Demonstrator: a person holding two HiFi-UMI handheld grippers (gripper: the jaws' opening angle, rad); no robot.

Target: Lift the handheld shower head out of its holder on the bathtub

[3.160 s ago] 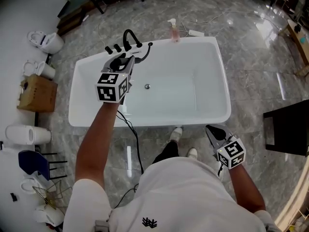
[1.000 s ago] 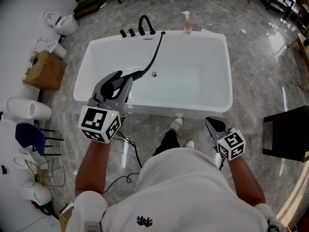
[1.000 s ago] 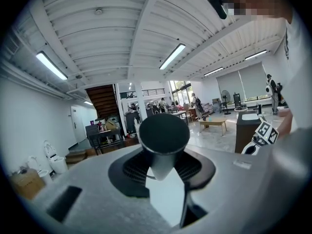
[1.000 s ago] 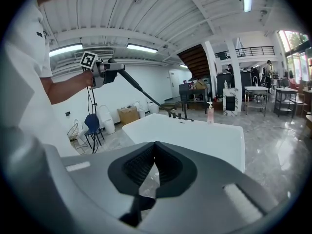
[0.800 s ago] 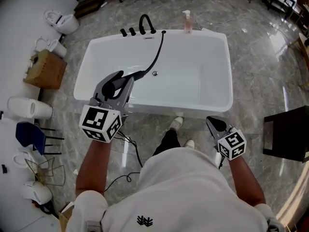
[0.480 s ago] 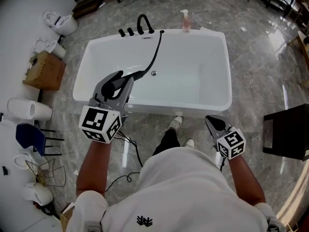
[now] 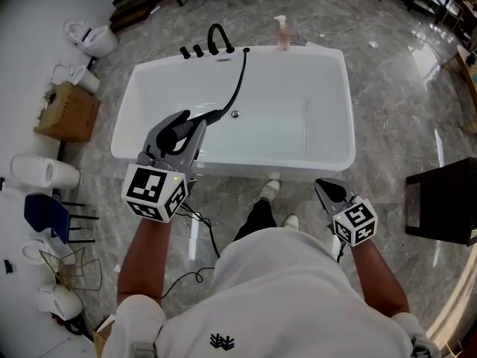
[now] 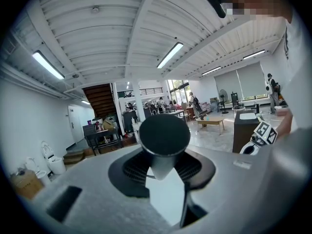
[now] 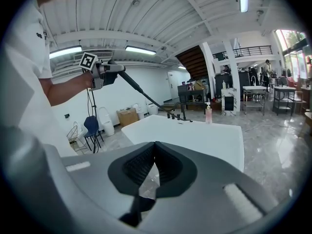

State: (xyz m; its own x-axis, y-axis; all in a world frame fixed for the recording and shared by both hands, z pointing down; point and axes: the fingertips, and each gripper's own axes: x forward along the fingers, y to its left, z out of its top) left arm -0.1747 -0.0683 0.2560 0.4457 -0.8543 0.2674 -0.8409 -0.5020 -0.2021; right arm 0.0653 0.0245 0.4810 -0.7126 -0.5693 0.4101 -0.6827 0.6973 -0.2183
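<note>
Head view: my left gripper (image 7: 195,123) clasps the shower head (image 7: 173,133) over the bathtub's (image 7: 339,162) near edge, clear of its holder (image 7: 246,50); right gripper (image 7: 323,186) closed, empty.

The white rectangular bathtub (image 7: 328,95) looks smooth and glossy, the grey veined stone floor (image 7: 402,66) polished and reflective. The round black handheld shower head (image 8: 163,133) is matt; the brown box (image 7: 63,114) looks like dull cardboard.

shirt (image 7: 283,289) — white, black emblem (image 7: 230,343) | left tool (image 7: 195,125), right tool (image 7: 323,187) — grey, black-white markers
</note>
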